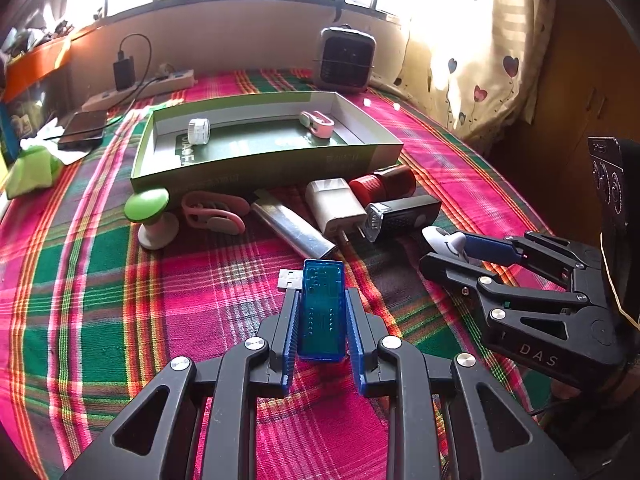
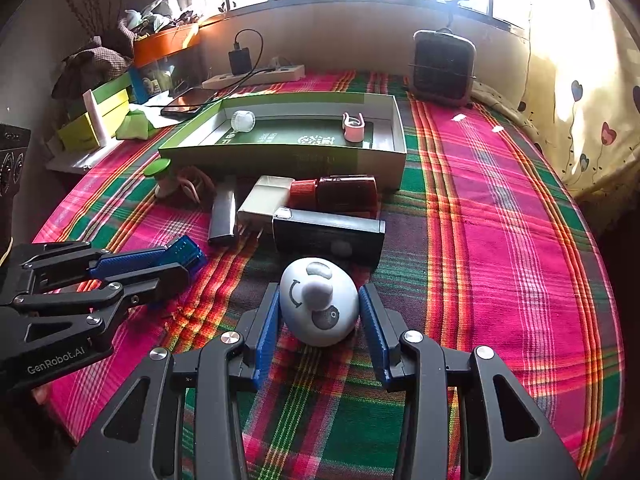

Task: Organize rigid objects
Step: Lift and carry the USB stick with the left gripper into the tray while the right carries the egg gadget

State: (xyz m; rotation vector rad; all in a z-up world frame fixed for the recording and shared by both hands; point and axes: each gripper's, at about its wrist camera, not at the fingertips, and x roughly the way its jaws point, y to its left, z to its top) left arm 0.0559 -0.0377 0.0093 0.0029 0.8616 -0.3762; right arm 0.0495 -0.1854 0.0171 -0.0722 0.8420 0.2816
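Your left gripper (image 1: 321, 312) clamps a translucent blue plastic USB stick (image 1: 322, 304) above the plaid woven cloth (image 1: 100, 300). Your right gripper (image 2: 319, 312) brackets a smooth white egg-shaped gadget (image 2: 319, 300); whether its ribbed blue pads (image 2: 266, 332) touch, you cannot tell. The shallow green cardboard tray (image 1: 256, 170) holds two pieces.

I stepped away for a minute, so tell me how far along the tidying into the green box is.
Done: a white roll and a pink clip lie in the green cardboard box. In hand: the left claw grips a blue translucent USB stick; the right claw brackets a white egg-shaped gadget. Left: six or so items beside the box, including a black torch.
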